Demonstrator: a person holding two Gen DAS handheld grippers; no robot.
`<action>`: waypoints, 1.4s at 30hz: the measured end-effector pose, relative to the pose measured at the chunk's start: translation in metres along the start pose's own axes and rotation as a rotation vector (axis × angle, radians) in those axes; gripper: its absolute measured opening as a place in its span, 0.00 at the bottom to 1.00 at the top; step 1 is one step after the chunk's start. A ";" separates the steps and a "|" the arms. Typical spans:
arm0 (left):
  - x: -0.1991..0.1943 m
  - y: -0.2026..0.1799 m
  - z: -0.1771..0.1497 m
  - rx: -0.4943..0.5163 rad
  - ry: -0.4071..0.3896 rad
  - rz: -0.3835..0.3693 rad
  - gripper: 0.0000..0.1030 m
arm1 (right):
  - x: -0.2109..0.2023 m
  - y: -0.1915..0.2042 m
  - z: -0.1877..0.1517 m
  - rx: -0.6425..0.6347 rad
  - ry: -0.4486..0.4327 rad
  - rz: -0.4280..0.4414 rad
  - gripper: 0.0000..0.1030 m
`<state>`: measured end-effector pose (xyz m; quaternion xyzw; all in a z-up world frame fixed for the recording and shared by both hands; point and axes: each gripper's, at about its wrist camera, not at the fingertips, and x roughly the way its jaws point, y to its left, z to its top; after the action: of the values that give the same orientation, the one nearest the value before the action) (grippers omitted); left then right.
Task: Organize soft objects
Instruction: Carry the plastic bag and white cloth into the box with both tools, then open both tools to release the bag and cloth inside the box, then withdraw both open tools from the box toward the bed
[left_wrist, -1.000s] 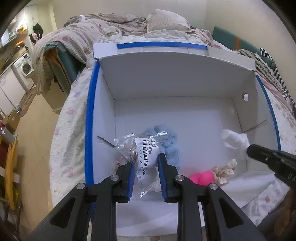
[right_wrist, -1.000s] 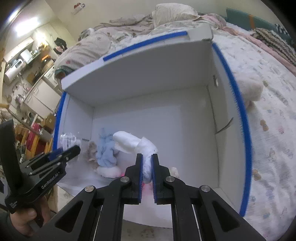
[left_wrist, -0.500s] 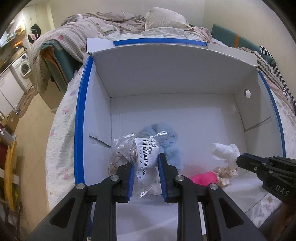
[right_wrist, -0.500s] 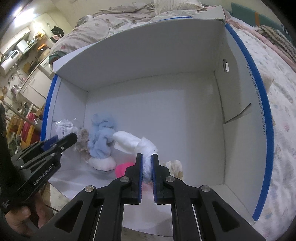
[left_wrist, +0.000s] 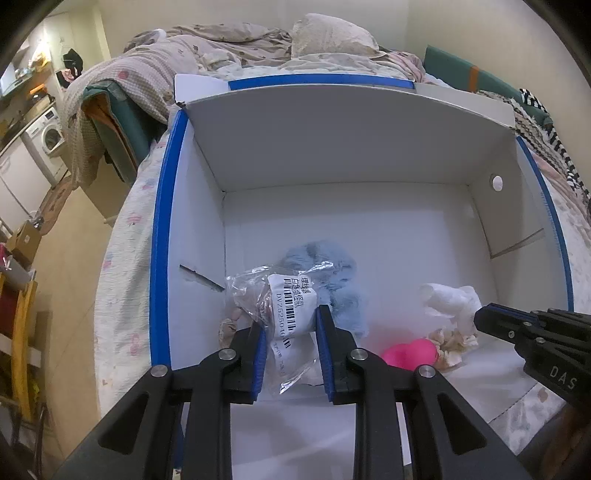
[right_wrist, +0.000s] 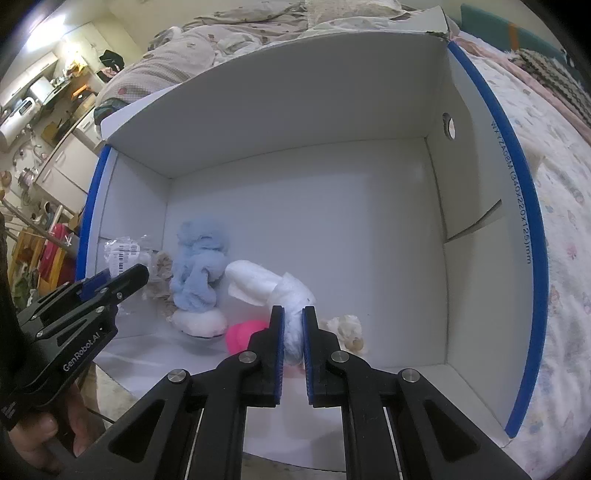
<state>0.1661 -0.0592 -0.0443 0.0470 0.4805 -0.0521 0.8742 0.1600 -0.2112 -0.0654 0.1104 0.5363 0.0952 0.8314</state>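
Left gripper (left_wrist: 290, 328) reaches over box (left_wrist: 162, 258) front edge, clamped on clear bag (left_wrist: 280, 302) with barcode label. Right gripper (right_wrist: 293, 325) pinches white cloth (right_wrist: 273, 286) low inside box. On floor: one blue plush (right_wrist: 197, 269), one pink ball (right_wrist: 242, 334), perhaps two beige scraps (right_wrist: 347, 326).

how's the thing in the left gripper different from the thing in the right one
The left gripper holds a clear plastic packet with a white barcode label; the right gripper holds a bare white cloth bundle with no wrapper. The packet looks crinkly and shiny, the bundle soft and matte. The left jaws stand wider around the packet; the right ones pinch the bundle thin. Both are held over the white box.
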 end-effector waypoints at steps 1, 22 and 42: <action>0.000 0.000 0.000 0.000 0.000 0.002 0.21 | 0.000 0.000 0.000 0.001 0.000 -0.001 0.10; -0.013 -0.004 0.000 0.011 -0.045 0.018 0.56 | -0.007 -0.004 0.001 0.016 -0.030 0.041 0.43; -0.023 -0.001 -0.001 -0.011 -0.065 0.044 0.60 | -0.019 -0.009 0.004 0.068 -0.082 0.046 0.85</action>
<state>0.1532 -0.0589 -0.0250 0.0511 0.4510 -0.0320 0.8905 0.1562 -0.2256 -0.0497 0.1545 0.5019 0.0915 0.8461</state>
